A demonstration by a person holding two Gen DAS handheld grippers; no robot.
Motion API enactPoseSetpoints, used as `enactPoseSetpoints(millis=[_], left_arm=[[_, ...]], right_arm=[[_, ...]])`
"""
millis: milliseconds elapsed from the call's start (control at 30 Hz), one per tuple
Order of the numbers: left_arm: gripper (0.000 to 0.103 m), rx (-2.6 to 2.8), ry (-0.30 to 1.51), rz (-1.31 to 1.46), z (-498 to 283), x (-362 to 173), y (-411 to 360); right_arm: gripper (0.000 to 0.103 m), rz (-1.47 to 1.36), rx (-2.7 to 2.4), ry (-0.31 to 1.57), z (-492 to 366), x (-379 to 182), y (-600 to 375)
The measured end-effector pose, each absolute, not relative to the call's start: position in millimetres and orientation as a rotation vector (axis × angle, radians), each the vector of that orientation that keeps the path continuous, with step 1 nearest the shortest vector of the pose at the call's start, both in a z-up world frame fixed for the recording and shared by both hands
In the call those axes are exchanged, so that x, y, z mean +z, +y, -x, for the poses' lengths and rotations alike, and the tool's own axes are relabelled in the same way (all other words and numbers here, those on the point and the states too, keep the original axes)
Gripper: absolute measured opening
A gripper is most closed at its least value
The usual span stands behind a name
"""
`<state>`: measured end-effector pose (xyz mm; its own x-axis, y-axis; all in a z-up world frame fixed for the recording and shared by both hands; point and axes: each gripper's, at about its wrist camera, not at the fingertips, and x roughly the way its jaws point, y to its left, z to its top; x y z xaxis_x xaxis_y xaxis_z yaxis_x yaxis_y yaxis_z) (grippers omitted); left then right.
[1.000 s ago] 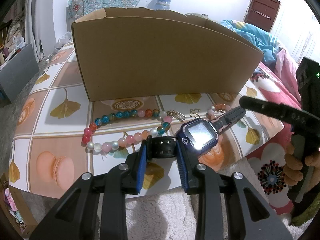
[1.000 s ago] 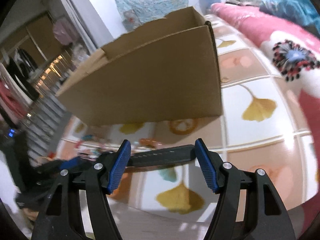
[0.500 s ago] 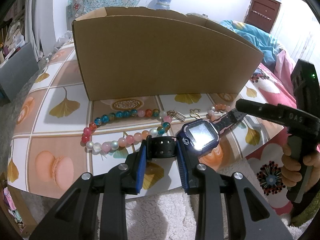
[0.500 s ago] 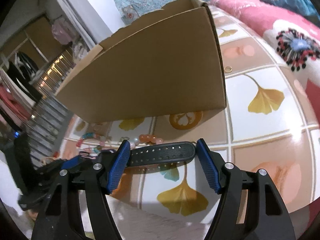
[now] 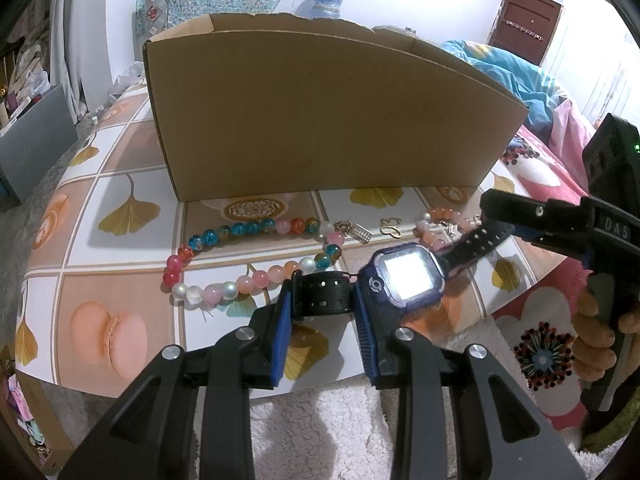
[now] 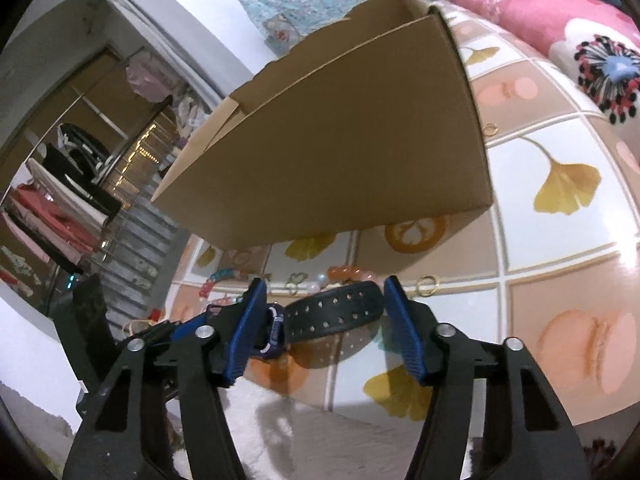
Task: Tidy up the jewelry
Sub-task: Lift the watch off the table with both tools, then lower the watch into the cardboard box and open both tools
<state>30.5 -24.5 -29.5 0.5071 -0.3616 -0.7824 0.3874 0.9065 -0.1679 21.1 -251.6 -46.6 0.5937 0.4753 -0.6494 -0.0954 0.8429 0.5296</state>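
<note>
Two grippers share one blue watch [image 5: 406, 278] above the table's [image 5: 120, 272] near edge. Left gripper [image 5: 322, 312] clamps its near strap; right gripper [image 6: 324, 316], jaws just narrowing, straddles the far strap, contact unclear.

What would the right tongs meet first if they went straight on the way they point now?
Probably the watch strap, which already lies between the closing right tongs. Past it comes the tabletop with a peach bead bracelet, then the cardboard box. Depth is unclear.
</note>
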Motion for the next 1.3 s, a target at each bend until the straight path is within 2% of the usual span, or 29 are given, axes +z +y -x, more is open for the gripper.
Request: enactPoseSetpoints(millis=[167, 233, 333, 467, 800, 967, 1167, 1300], left_arm=[[0.03, -0.454, 0.942, -0.026, -31, -32, -25], [0.03, -0.453, 0.941, -0.025, -31, -33, -25], [0.03, -0.453, 0.941, -0.022, -31, -33, -26], [0.03, -0.454, 0.939, -0.021, -31, -33, -26], [0.027, -0.477, 0.927, 0.01, -22, -24, -17], [0.027, -0.522, 0.896, 0.035, -8, -4, -8], [0.027, -0.59, 0.799, 0.08, -7, 53, 1], [0.027, -0.6, 0.696, 0.074, -29, 99, 1]], right_arm=[[0.03, -0.448, 0.364, 0.891, -19, -48, -241], [0.027, -0.44, 0.361, 0.894, -18, -49, -240], [0.014, -0.438, 0.356, 0.904, -17, -52, -239], [0.005, -0.44, 0.355, 0.905, -15, -54, -239], [0.002, -0.409, 0.342, 0.861, -3, -35, -234], [0.002, -0.407, 0.352, 0.811, 10, -12, -227], [0.002, -0.372, 0.374, 0.714, 14, 42, -217], [0.002, -0.326, 0.435, 0.63, -16, 94, -212]])
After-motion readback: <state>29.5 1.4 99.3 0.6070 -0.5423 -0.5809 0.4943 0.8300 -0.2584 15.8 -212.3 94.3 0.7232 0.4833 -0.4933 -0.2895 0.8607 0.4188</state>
